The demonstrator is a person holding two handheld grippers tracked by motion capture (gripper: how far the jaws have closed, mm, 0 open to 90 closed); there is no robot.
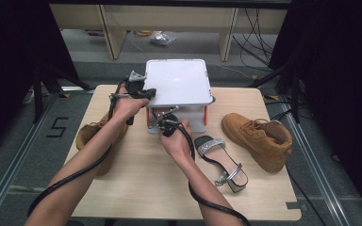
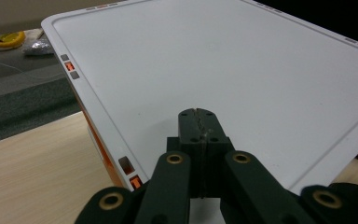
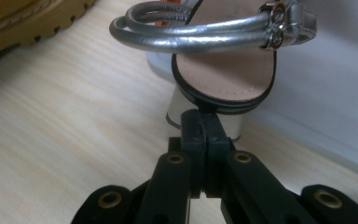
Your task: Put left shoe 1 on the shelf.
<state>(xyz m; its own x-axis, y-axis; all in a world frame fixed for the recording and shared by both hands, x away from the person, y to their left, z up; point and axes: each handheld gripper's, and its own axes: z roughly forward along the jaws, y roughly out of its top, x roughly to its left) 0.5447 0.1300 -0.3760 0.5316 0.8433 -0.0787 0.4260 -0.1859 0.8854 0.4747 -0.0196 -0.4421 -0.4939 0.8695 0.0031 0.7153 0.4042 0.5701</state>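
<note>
A white box with a flat lid (image 1: 176,82) stands at the back middle of the table. My left gripper (image 1: 147,92) is shut, and its tips (image 2: 199,116) rest on the lid (image 2: 242,70) near its left edge, with nothing between them. My right gripper (image 1: 159,123) is low at the box's front left corner. It is shut too, and its tips (image 3: 200,119) touch the back rim of a silver strappy sandal (image 3: 223,74) that lies against the box wall (image 3: 335,102). I cannot tell whether they pinch that rim.
A second silver sandal (image 1: 222,161) lies on the wooden table (image 1: 141,188) right of my right hand. One tan boot (image 1: 260,140) lies at the right, another (image 1: 90,136) at the left under my left forearm. Cables and furniture legs stand on the floor beyond.
</note>
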